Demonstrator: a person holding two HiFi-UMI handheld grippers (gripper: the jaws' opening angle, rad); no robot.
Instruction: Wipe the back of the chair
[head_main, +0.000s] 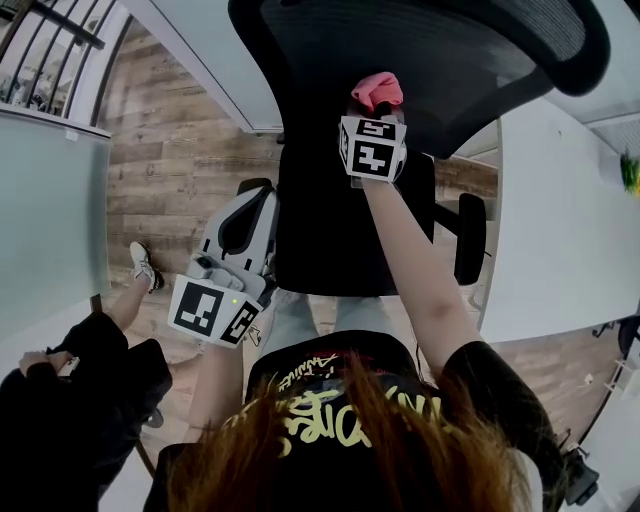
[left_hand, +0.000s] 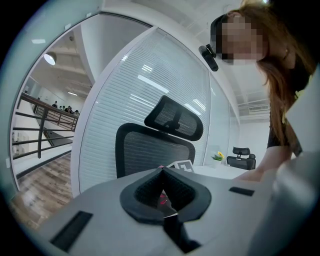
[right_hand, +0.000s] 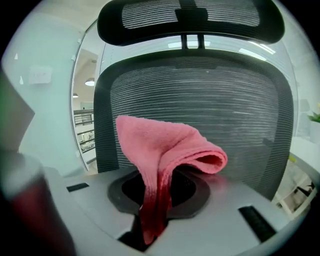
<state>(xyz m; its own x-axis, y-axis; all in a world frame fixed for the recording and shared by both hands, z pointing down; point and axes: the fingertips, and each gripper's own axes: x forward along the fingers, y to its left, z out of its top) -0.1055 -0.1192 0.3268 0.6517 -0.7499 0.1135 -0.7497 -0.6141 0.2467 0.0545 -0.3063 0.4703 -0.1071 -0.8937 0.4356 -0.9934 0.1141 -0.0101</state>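
Holding a pink cloth (head_main: 377, 90) in our right gripper (head_main: 375, 108), we have it up at the lower edge of the chair's black mesh backrest (head_main: 440, 50), near the top centre of the head view. In the right gripper view, the right gripper (right_hand: 157, 195) has its jaws closed on the pink cloth (right_hand: 165, 155). A narrow bunched strip runs down between them, and the rest flops out above in a loose fold that leans to the right. The ribbed backrest (right_hand: 225, 110) fills the frame behind the fold, with the headrest (right_hand: 190, 17) across the top edge. We cannot tell whether the cloth touches the mesh or sits just in front of it.

Our left gripper (head_main: 252, 200) sits lower, at centre left of the head view, just beside the left edge of the seat (head_main: 330, 230) and over the wooden floor (head_main: 170, 150). In the left gripper view, the left gripper (left_hand: 162, 192) has its jaws drawn together, dark pads meeting at the tips, and they grip nothing. A small reddish patch shows through the slit below the tips, and we cannot tell what it is. Beyond the jaws, the backrest (left_hand: 145, 150) and headrest (left_hand: 175, 122) stand at frame centre against a glass partition with blinds (left_hand: 125, 85).

A white desk (head_main: 560, 220) takes up the right side of the head view, just beside the armrest (head_main: 470, 235). A second person (head_main: 70, 410) in black is at the lower left corner.
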